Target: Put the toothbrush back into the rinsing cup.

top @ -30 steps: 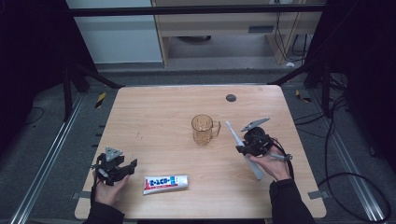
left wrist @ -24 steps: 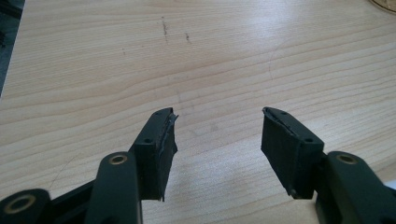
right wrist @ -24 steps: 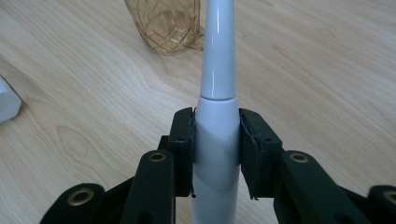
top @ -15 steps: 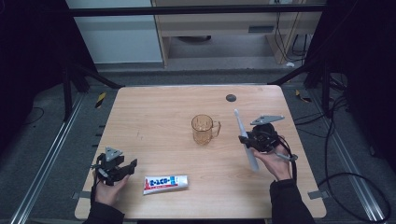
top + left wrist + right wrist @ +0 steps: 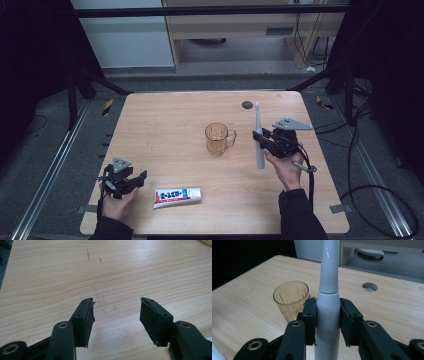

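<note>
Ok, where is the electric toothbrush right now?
In the high view the electric toothbrush stands nearly upright, clamped in the right gripper above the table's right half, just right of the amber mug.

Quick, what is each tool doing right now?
Left tool: open, holding nothing.
Right tool: closed on the white electric toothbrush.

Bare table (image 5: 165, 125) lies wide ahead of the left gripper (image 5: 122, 181); just to its right the toothpaste tube (image 5: 177, 195) blocks a sideways pass. The amber mug (image 5: 218, 138) stands mid-table just beside the upright electric toothbrush (image 5: 258, 140), leaving a narrow gap.
</note>
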A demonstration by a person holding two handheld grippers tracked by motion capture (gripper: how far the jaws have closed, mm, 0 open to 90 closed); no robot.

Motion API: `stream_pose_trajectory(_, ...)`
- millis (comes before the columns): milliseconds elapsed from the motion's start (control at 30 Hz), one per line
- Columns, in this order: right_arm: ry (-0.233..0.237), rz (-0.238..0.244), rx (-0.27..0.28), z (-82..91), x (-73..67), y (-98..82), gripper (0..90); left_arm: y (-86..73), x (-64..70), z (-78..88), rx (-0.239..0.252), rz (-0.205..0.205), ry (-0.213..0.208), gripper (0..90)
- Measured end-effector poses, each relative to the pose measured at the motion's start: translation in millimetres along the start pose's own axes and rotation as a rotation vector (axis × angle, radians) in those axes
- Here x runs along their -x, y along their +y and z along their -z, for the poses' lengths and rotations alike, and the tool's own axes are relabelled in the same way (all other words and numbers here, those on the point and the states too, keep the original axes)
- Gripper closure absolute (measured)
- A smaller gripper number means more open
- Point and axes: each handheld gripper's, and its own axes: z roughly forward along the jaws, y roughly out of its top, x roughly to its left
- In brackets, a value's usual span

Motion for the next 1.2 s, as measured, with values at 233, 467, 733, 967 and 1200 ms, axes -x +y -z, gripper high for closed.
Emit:
stream_pose_trajectory(233,-0.024,-0.017,0.103,-5.7,-12.2,9.5,68.0,0.0,-0.3,0.1,0.001,0.002,0.000,43.6)
stream_pose_trajectory(467,-0.028,-0.028,0.159,-12.2,-20.6,20.1,68.0,0.0,-0.7,0.0,0.002,0.003,-0.001,43.6)
stream_pose_trajectory(733,-0.042,-0.049,0.232,-21.2,-28.7,30.4,68.0,-0.2,-1.6,-0.2,0.003,0.007,0.001,43.6)
stream_pose_trajectory(967,-0.053,-0.064,0.274,-30.3,-33.8,34.3,67.9,-0.1,-2.3,0.2,0.003,0.008,0.001,43.7)
stream_pose_trajectory(1200,-0.053,-0.079,0.303,-37.9,-36.5,40.0,68.0,-0.2,-2.1,0.1,0.003,0.009,0.000,43.7)
